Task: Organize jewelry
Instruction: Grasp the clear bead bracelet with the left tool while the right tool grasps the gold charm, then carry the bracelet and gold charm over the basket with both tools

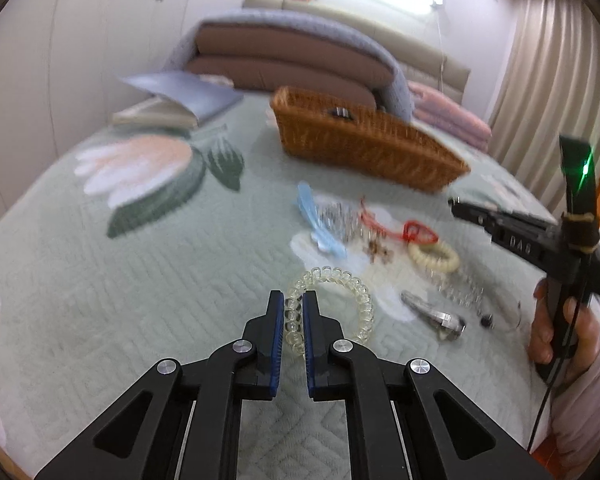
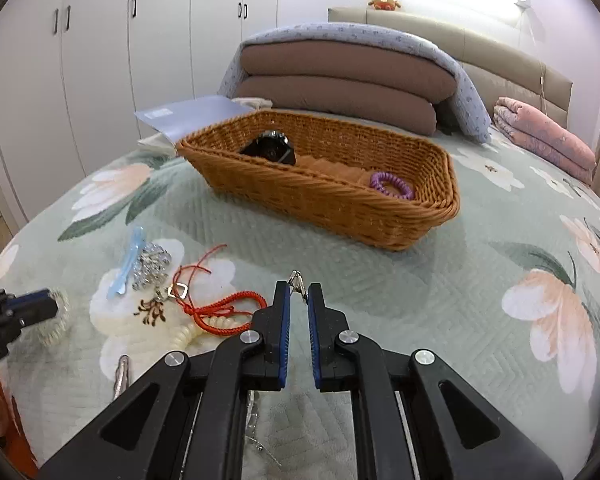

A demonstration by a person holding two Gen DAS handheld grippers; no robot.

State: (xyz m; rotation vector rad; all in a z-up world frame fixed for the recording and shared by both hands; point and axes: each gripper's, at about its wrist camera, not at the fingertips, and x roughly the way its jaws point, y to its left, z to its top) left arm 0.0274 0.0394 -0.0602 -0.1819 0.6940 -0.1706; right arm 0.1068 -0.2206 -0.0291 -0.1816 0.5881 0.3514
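In the left wrist view my left gripper [image 1: 293,297] is shut on a clear coiled bracelet [image 1: 352,300] that lies on the green bedspread. My right gripper [image 2: 299,286] is shut on a thin silver chain's clasp [image 2: 297,277], just above the bedspread; the chain trails down under the jaws. A hand holds that gripper [image 1: 456,202] at the right of the left wrist view. A wicker basket [image 2: 420,224] stands beyond it, holding a purple coil tie [image 2: 392,186] and a black item [image 2: 270,146]. Loose pieces lie between: blue clip [image 1: 320,224], red cord [image 2: 220,308], cream coil tie [image 1: 434,256], silver clip [image 1: 436,316].
Folded brown quilts under a blue cover [image 2: 340,76] and a pink blanket [image 2: 544,136] lie behind the basket. A blue folder [image 2: 188,114] rests at the basket's far left. Wardrobe doors [image 2: 100,60] line the left wall. The bed's edge curves close at the left.
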